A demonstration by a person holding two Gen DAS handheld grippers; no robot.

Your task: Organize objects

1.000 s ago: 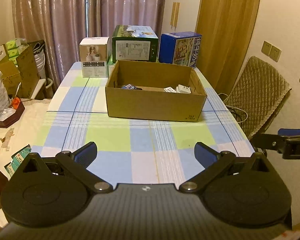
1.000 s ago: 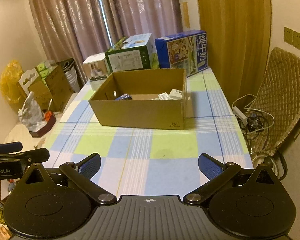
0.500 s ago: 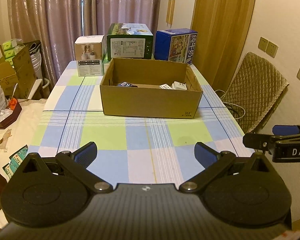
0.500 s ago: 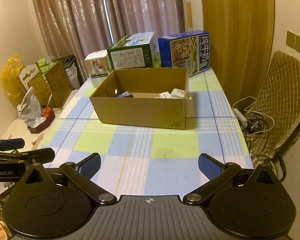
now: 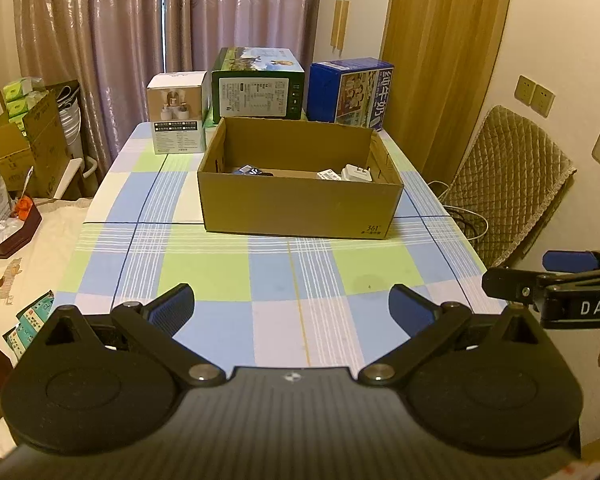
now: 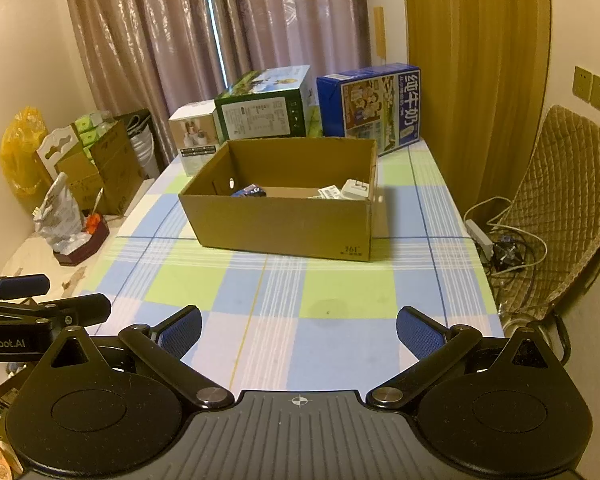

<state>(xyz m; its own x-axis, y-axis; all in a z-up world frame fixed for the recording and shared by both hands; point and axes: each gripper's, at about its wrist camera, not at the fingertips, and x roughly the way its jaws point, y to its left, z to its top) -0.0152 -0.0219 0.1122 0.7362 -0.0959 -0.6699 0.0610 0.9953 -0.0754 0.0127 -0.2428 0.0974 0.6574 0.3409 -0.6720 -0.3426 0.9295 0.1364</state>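
While both are held low over the near edge of the checked worktop [image 5: 204, 276], the left claw [image 5: 290, 310] and right claw [image 6: 298, 330] are seen spread wide and empty. The cardboard box [image 6: 284, 224], with small items inside, is placed well ahead of both.

— How was the light?
— Dim, warm yellow indoors; a pale strip glowed between the curtains [image 5: 164, 16].
— Sharpness?
— Fair at centre, soft and bent toward dark fisheye corners.

Mauve curtains [image 5: 100, 40], wooden door [image 5: 440, 60], quilted chair [image 5: 508, 176], checked table [image 5: 228, 276].
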